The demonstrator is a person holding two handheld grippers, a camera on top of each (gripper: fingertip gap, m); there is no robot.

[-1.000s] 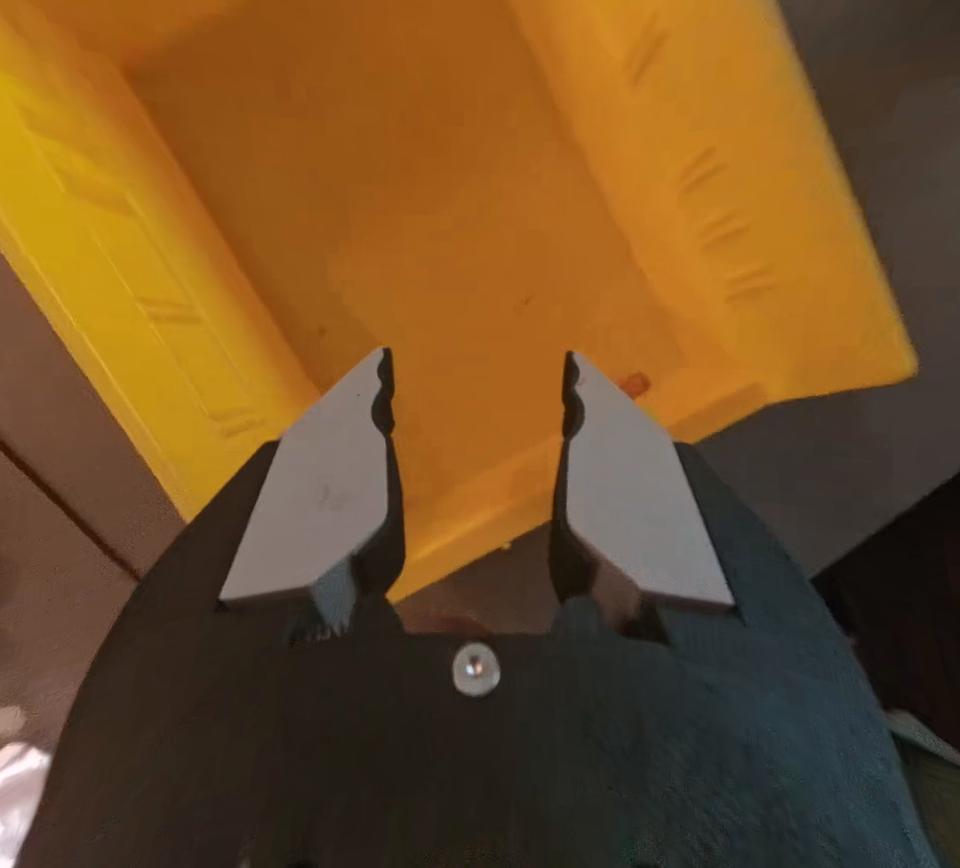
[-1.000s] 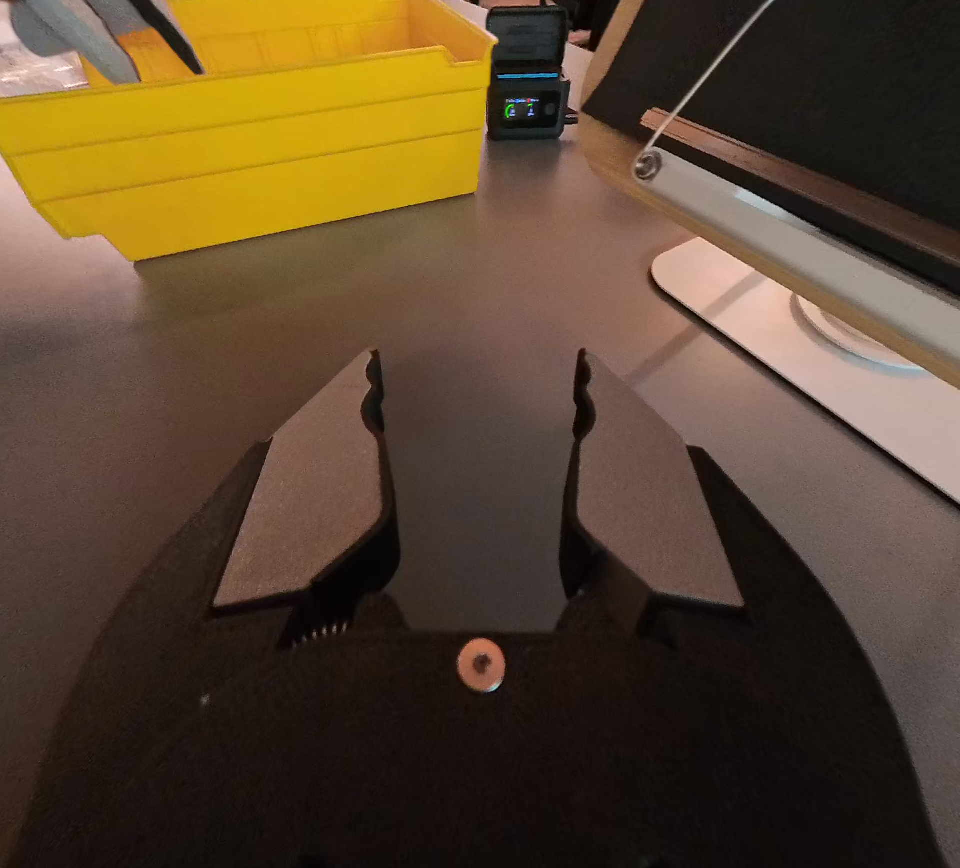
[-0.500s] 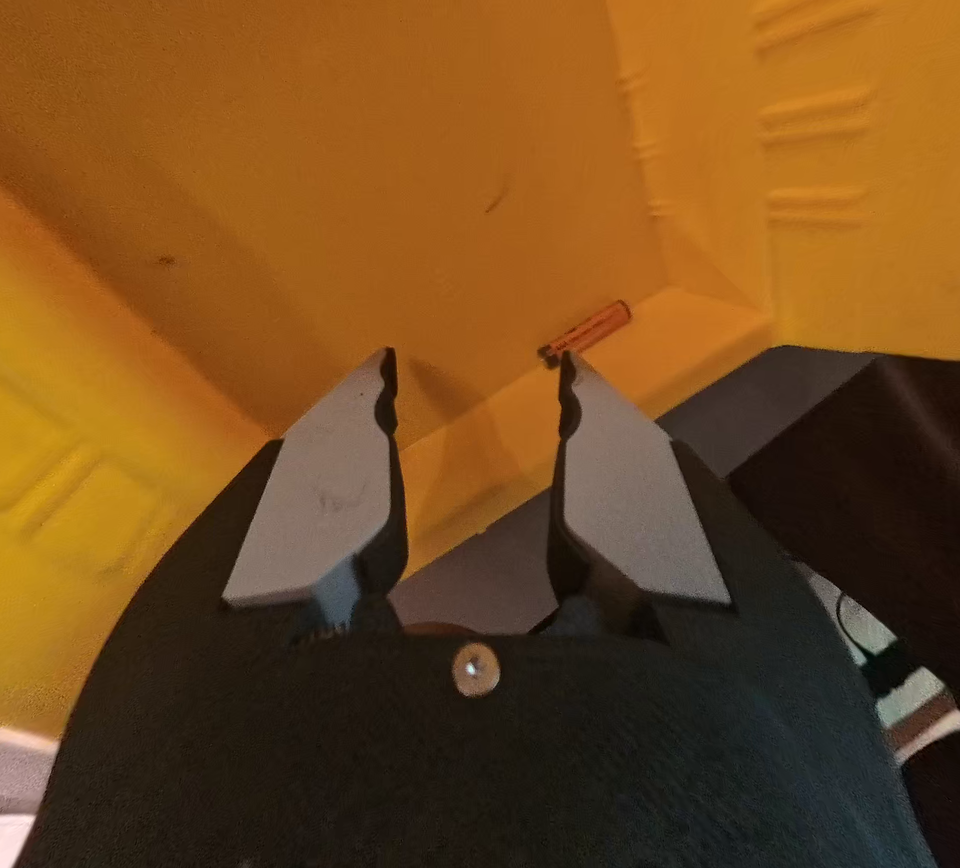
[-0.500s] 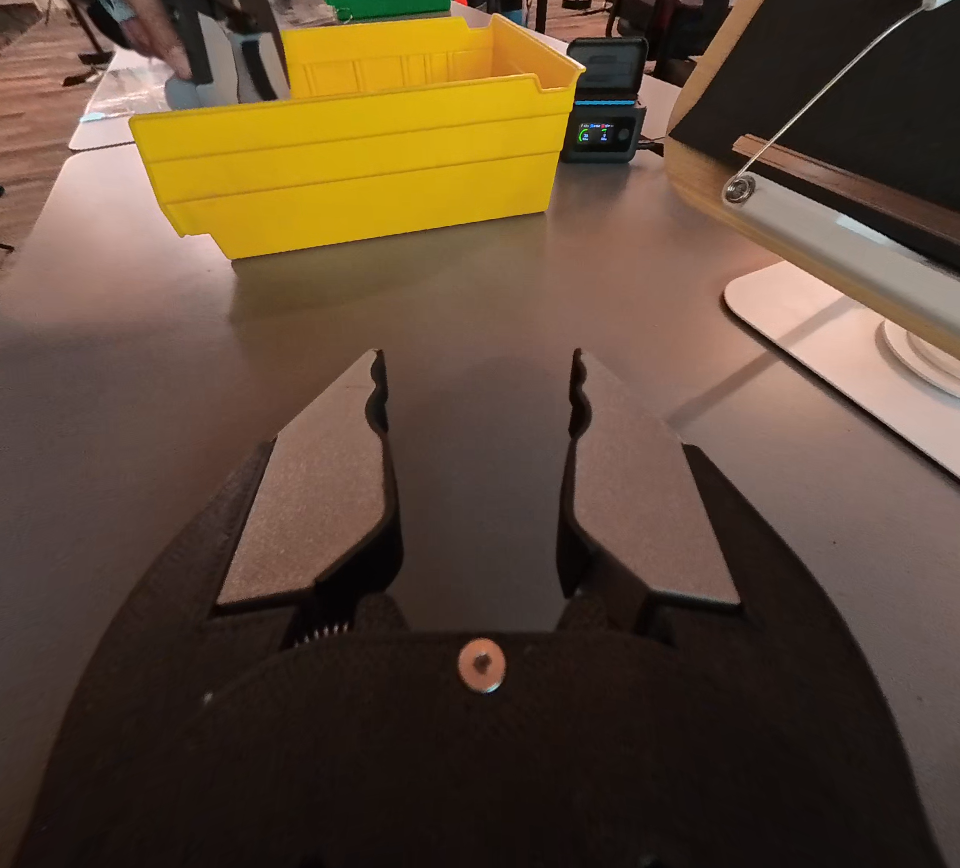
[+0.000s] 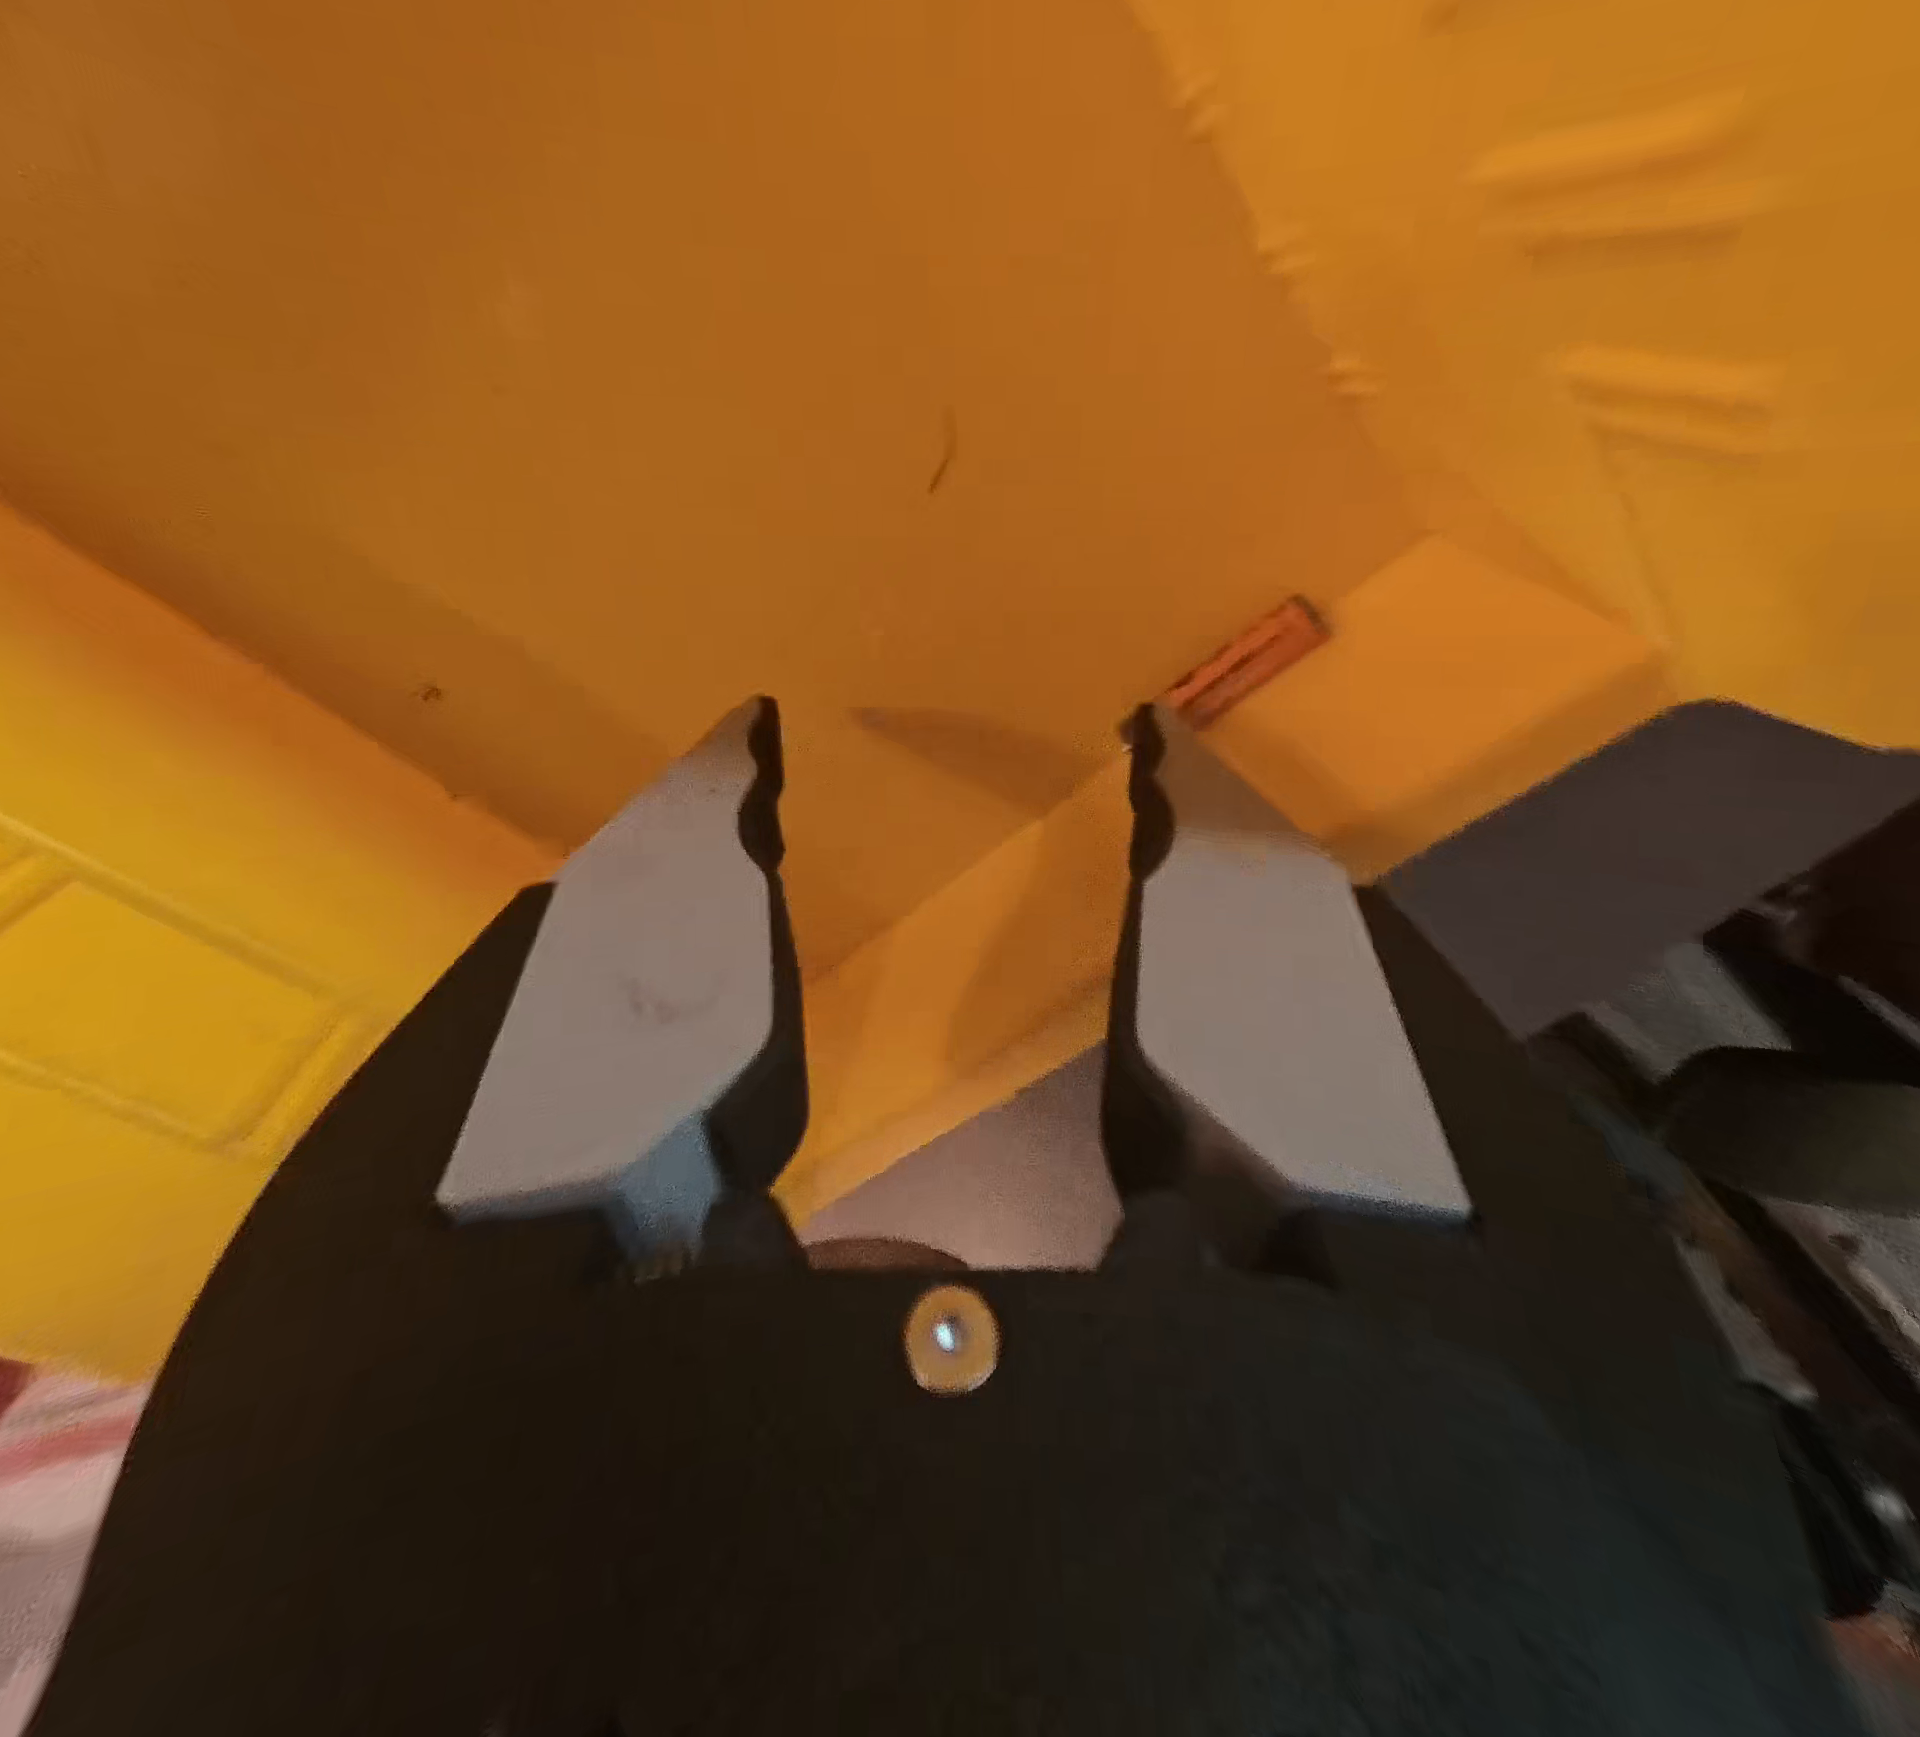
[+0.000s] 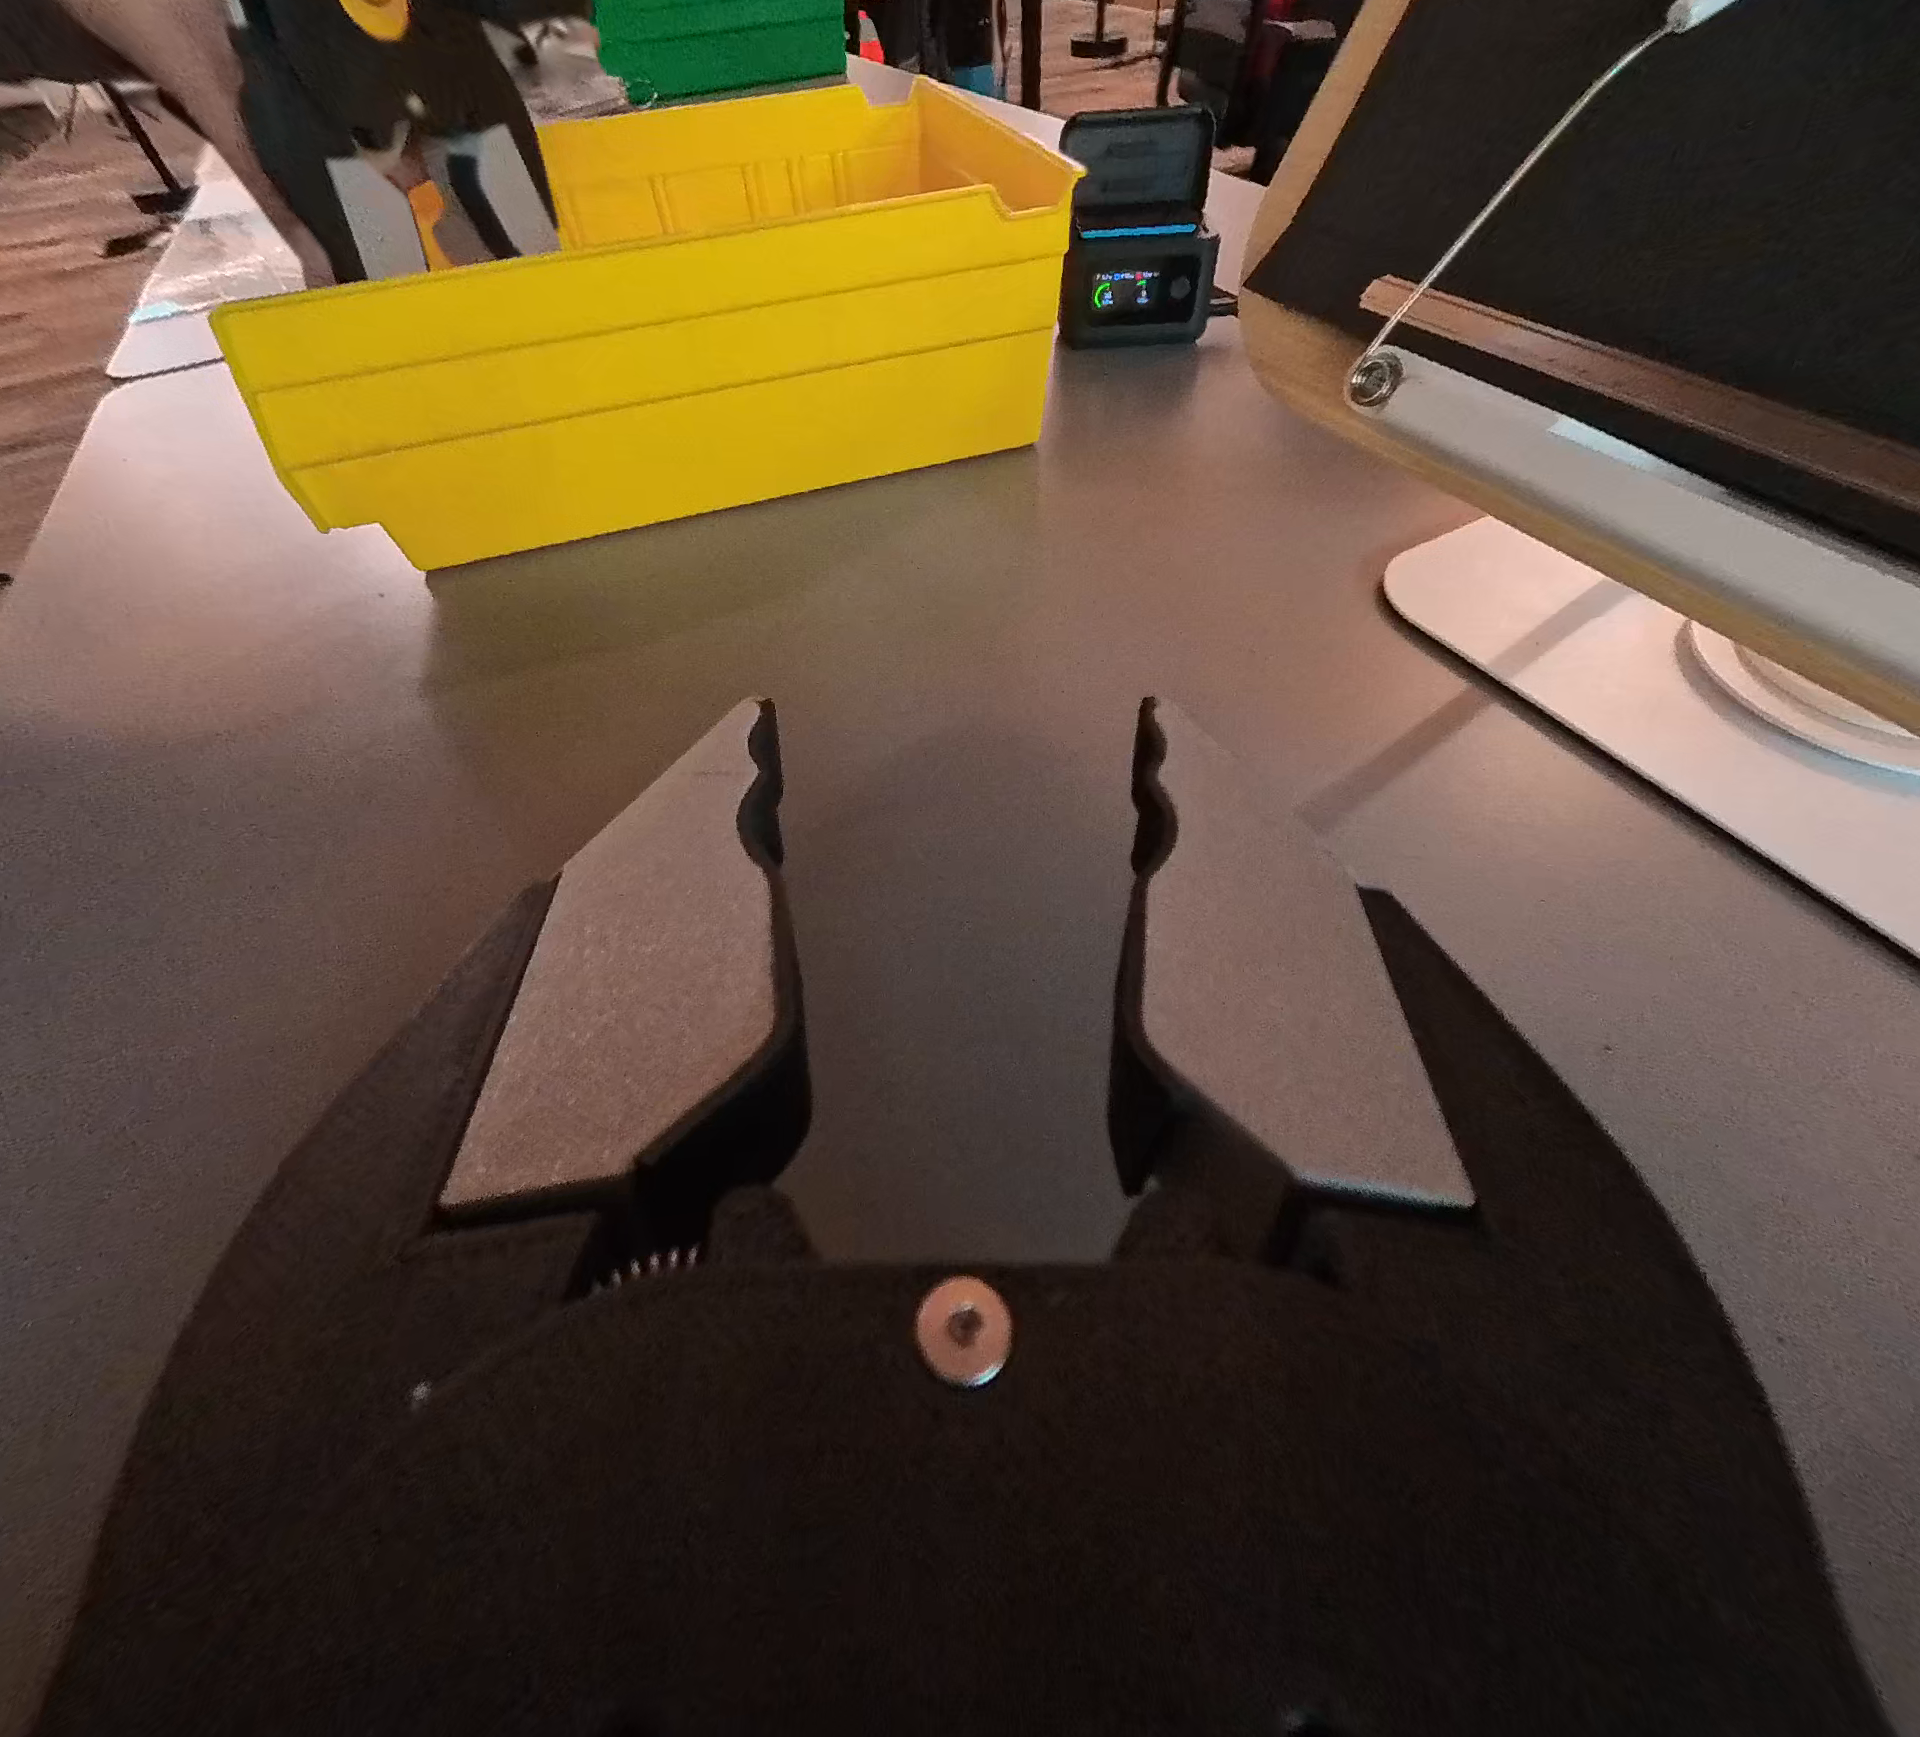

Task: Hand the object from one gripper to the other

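A small orange rod-shaped object (image 5: 1247,661) lies on the floor of the yellow bin (image 5: 727,233), in its corner against the low front wall. My left gripper (image 5: 951,721) is open and empty, reaching down inside the bin, its right fingertip just short of the object. In the right wrist view the left gripper (image 6: 416,170) shows dipping into the left end of the yellow bin (image 6: 644,378), held by a person's hand. My right gripper (image 6: 951,721) is open and empty, low over the grey table (image 6: 312,804), well in front of the bin.
A monitor (image 6: 1662,181) on a white base (image 6: 1621,679) stands at the right. A small black device with a lit screen (image 6: 1138,253) sits behind the bin. A green bin (image 6: 727,30) stands farther back. Chairs and desks fill the background. My hands' fingertips stand some 35 cm from each other. From my right tips it is roughly 15 cm to the monitor (image 6: 1662,181); from my left, 40 cm.
My left gripper has gone down into the yellow bin and closed in on the orange object in the corner. My right gripper has drawn back a little from the bin and stays open.
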